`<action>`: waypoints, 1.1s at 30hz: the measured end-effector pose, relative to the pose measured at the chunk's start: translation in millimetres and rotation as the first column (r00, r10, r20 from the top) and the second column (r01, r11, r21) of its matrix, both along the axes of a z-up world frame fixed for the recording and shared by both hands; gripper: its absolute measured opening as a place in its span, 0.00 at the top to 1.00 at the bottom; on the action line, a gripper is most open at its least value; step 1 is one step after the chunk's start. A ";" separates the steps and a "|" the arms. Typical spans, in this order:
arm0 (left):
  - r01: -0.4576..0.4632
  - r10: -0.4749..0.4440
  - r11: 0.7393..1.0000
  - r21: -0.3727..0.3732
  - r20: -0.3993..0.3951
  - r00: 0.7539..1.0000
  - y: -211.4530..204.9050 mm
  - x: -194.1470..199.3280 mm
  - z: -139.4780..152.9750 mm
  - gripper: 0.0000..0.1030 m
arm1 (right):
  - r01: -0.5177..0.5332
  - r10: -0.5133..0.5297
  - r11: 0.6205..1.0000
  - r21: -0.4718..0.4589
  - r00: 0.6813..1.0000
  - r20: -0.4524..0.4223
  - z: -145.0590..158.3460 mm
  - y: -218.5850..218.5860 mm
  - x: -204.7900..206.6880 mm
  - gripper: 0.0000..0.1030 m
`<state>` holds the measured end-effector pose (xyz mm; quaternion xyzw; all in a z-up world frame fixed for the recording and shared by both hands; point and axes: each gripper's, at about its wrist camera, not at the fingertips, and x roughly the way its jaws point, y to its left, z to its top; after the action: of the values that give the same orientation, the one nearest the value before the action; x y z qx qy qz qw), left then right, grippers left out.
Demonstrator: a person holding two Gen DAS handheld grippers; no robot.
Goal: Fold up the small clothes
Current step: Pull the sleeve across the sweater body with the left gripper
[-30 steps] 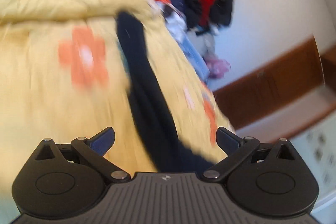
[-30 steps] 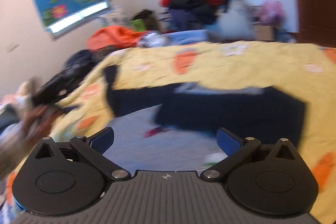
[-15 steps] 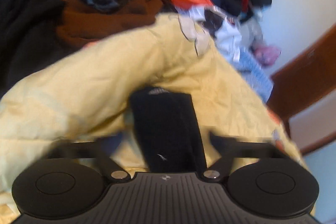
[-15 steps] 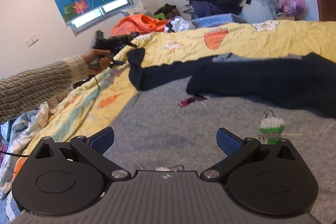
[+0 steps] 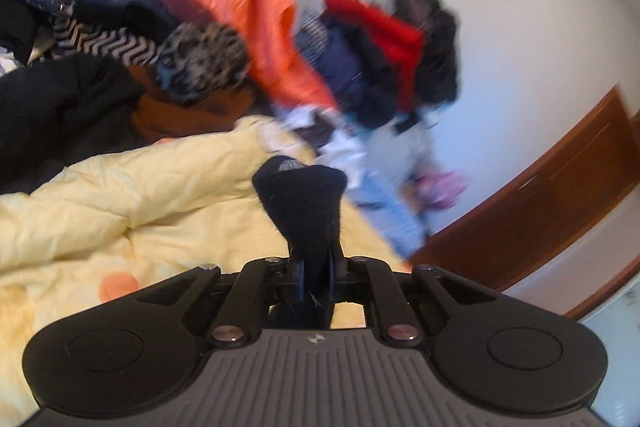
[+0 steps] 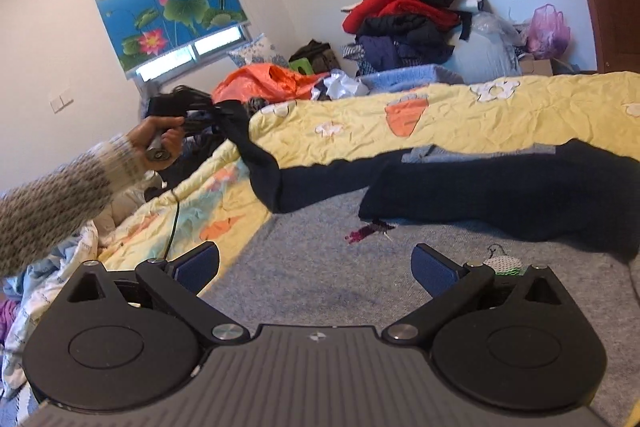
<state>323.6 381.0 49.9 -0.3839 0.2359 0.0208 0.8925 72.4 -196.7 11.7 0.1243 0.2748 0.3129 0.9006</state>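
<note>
While the dark navy knitted garment [image 6: 500, 187] lies spread across the grey felt mat [image 6: 340, 275] on the bed, one long sleeve end [image 5: 304, 211] is lifted off toward the bed's edge, pinched in the left gripper [image 5: 316, 275], whose jaws are clenched on the wool. The right gripper [image 6: 316, 267] hangs released over the mat, nothing between its blue pads [image 6: 434, 269]. Judging by the layout, the step is folding that sleeve in over the body. To do it well, carry the sleeve low and taut across the body and lay it flat before letting go; the free gripper could pin the body so it doesn't drag. Around lie the yellow floral quilt [image 6: 440, 115] and heaped clothes [image 6: 408, 11]
</note>
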 end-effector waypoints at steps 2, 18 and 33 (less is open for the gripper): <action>0.031 -0.032 0.999 0.016 0.068 0.997 -13.5 -23.3 15.0 0.90 | 0.016 -0.016 1.000 0.021 1.000 -0.012 2.1 -5.6 -2.8 0.02; 0.030 -0.042 0.995 0.094 0.127 0.991 63.8 -167.6 -10.3 0.90 | -0.078 0.087 0.992 0.096 0.992 -0.092 4.7 17.0 -13.6 0.01; 0.049 -0.070 0.985 0.165 0.124 0.990 54.8 -150.1 -24.5 0.91 | -0.153 0.151 0.988 -0.003 0.980 -0.128 -6.5 95.4 1.4 0.01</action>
<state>173.5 435.7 25.4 -0.3037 0.1866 -0.0116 0.9342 73.9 -101.3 5.3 0.1169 0.3425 0.3703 0.8555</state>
